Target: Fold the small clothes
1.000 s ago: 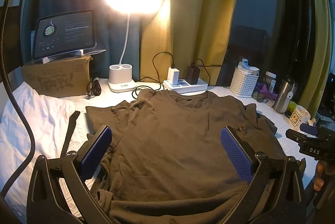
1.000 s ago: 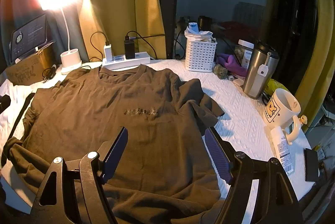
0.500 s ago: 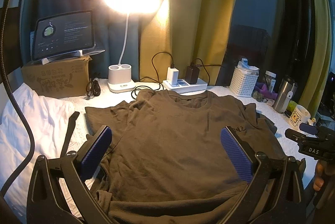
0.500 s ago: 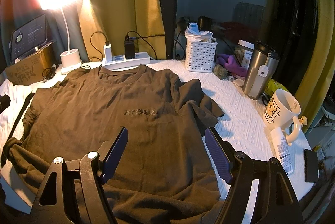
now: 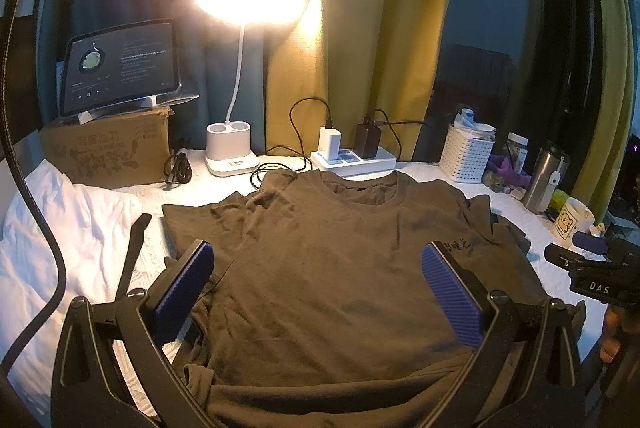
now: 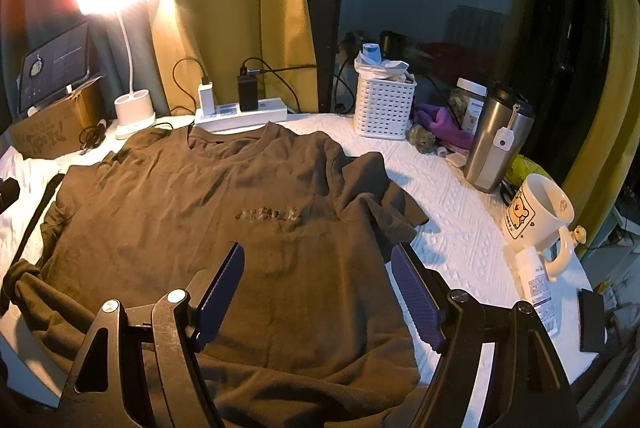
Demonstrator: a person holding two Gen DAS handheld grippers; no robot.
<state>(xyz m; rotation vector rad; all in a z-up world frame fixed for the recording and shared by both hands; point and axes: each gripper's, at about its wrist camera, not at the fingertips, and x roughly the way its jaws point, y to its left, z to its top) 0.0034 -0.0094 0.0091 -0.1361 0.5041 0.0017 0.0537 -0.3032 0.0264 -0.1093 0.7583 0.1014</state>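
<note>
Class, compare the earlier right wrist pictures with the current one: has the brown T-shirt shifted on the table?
No. The brown T-shirt keeps its collar just below the white power strip, with its right sleeve lying the same way.

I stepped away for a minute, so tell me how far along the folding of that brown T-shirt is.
Barely started. Done: the T-shirt lies spread face up on the white cover, collar toward the power strip. In hand: nothing; the left tongs and right tongs are both open above the lower half of the shirt. Left: every fold; the right sleeve is rumpled, the bottom hem bunched.
</note>
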